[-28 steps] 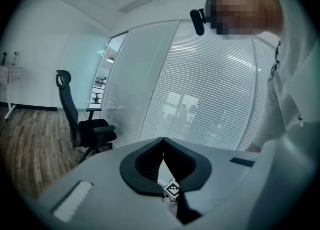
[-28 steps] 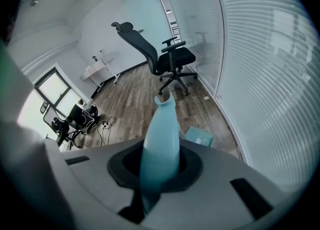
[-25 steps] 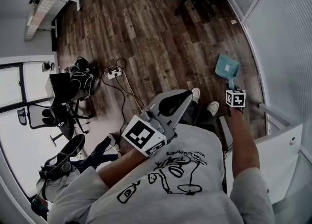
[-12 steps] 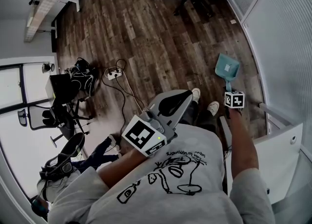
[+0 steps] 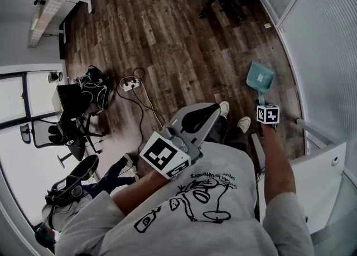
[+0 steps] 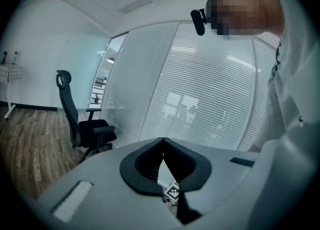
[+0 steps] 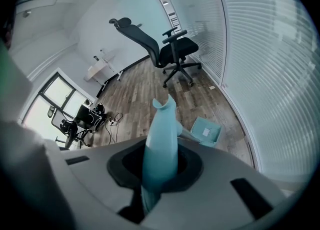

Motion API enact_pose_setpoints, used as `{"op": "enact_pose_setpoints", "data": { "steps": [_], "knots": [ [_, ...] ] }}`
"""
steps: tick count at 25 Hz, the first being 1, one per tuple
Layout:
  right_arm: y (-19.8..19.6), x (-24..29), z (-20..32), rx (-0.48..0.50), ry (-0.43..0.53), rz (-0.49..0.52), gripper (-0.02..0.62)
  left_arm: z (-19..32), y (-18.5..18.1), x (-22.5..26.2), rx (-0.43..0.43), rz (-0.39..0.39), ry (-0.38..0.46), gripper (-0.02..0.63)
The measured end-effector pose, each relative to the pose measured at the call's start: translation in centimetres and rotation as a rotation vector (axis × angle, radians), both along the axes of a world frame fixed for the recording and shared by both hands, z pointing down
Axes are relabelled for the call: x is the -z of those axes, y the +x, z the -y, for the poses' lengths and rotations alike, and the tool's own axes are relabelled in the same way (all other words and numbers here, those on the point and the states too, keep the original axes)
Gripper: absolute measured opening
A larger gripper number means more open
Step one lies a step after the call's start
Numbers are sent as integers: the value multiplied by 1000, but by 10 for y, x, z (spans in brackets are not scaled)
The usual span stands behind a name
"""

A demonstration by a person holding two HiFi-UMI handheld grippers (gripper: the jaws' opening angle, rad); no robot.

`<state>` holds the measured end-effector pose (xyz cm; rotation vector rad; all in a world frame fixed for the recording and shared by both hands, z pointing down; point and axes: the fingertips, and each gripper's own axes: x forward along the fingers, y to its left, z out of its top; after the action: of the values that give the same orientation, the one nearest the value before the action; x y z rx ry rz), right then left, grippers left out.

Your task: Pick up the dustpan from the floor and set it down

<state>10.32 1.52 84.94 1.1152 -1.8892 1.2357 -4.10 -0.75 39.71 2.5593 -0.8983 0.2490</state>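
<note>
Right gripper (image 7: 160,171) is clamping the teal dustpan (image 7: 206,132) by its handle, the pan end hanging low over the wood floor (image 5: 167,43) by the right-hand glass wall. It is looking like light, stiff, slick plastic, so the handle is serving well as the hold.

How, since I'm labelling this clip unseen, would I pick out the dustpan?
Find the wood floor beside the blind-covered glass wall on the head view's right. Just beyond the person's white shoes is the dustpan, its handle clamped in the right gripper. It is the only pale teal thing there.
</note>
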Motion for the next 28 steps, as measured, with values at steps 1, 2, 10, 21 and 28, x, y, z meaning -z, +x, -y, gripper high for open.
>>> {"op": "enact_pose_setpoints", "data": {
  "steps": [1, 2, 10, 21, 28],
  "knots": [
    [1, 1, 0, 5, 6, -10, 23, 0, 0, 0, 0, 0, 1, 2],
    [2, 1, 0, 9, 12, -20, 23, -1, -1, 0, 0, -1, 1, 2],
    [4, 7, -1, -1, 36, -33, 23, -1, -2, 4, -3, -8, 2, 2],
    [15, 22, 12, -8, 79, -48, 23, 11, 4, 4, -5, -25, 12, 2],
    [20, 50, 24, -12, 116, -52, 23, 20, 9, 12, -13, -51, 29, 2]
  ]
}}
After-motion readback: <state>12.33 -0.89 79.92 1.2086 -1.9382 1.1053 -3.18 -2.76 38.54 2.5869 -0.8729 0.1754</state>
